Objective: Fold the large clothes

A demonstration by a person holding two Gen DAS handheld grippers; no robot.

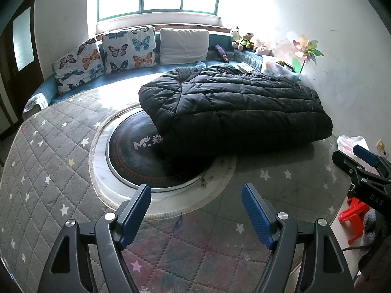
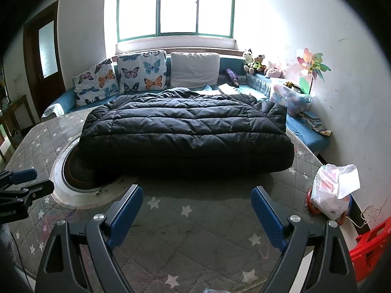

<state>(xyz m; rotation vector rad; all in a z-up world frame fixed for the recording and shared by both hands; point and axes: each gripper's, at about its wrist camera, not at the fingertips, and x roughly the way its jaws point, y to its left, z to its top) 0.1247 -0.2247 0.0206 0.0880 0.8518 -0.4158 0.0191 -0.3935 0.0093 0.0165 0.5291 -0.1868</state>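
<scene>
A black quilted puffer jacket (image 1: 234, 107) lies folded into a thick block on the grey star-patterned table cover (image 1: 48, 166); it also shows in the right wrist view (image 2: 185, 131). It partly covers a dark round inset (image 1: 136, 156) in the table. My left gripper (image 1: 196, 195) is open and empty, well short of the jacket's near edge. My right gripper (image 2: 196, 195) is open and empty, a short way in front of the jacket. The right gripper also shows at the right edge of the left wrist view (image 1: 359, 161), and the left gripper at the left edge of the right wrist view (image 2: 22, 183).
A blue sofa (image 2: 305, 134) with butterfly cushions (image 2: 141, 73) runs behind the table under the window. A white plastic bag (image 2: 334, 190) sits at the table's right edge. A red stool (image 1: 352, 217) stands right of the table. Toys and a clear box (image 2: 293, 97) line the right wall.
</scene>
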